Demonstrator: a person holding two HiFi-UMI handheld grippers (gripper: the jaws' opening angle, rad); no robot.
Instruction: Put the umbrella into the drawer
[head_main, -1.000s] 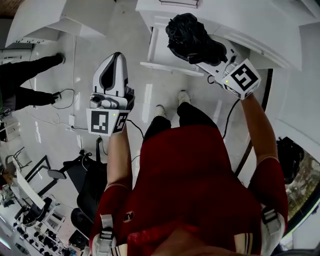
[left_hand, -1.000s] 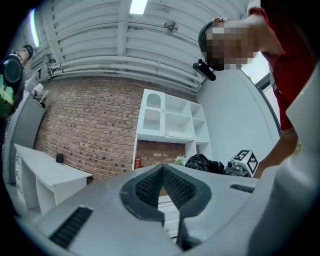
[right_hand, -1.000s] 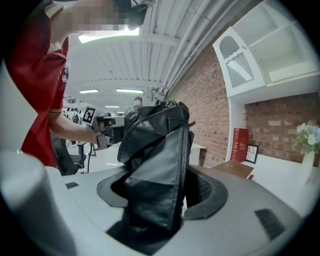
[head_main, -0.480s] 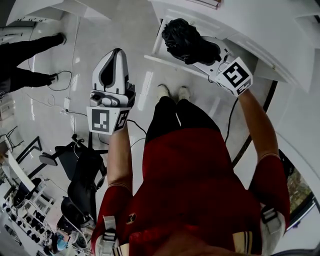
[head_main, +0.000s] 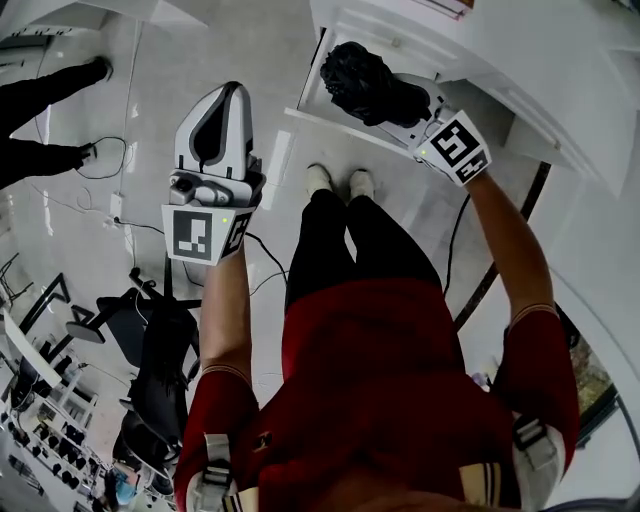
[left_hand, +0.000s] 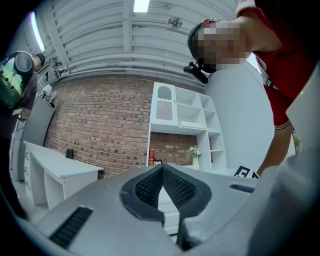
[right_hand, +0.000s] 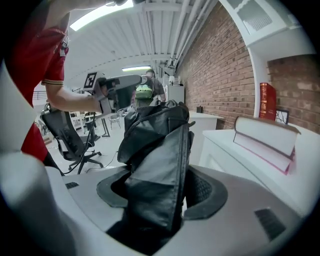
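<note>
1. We see the right tongs (head_main: 392, 100) clenched on the black folded umbrella (head_main: 360, 75), whose crumpled fabric bunches out past the tips.
2. In the right gripper view the umbrella (right_hand: 160, 150) fills the gap between the two jaws, and its cloth stands up from between the ribbed pads.
3. From the head view we place the umbrella over the open white drawer (head_main: 322, 112), which is pulled out from the white desk (head_main: 480, 70). We cannot tell whether it touches the drawer.
4. The left tongs (head_main: 228, 100) are held out over the pale floor (head_main: 280, 60), well apart from the drawer. Their jaws meet at the tips and nothing lies between them.
5. The left gripper view shows those closed jaws against a brick wall (left_hand: 100, 125) and a white shelf unit (left_hand: 185, 120).
6. We note the person's light shoes (head_main: 335, 182) on the floor just in front of the drawer, and a black office chair (head_main: 150, 340) at the lower left.
7. A closed book (right_hand: 265, 137) lies on a white top beside the umbrella in the right gripper view.
</note>
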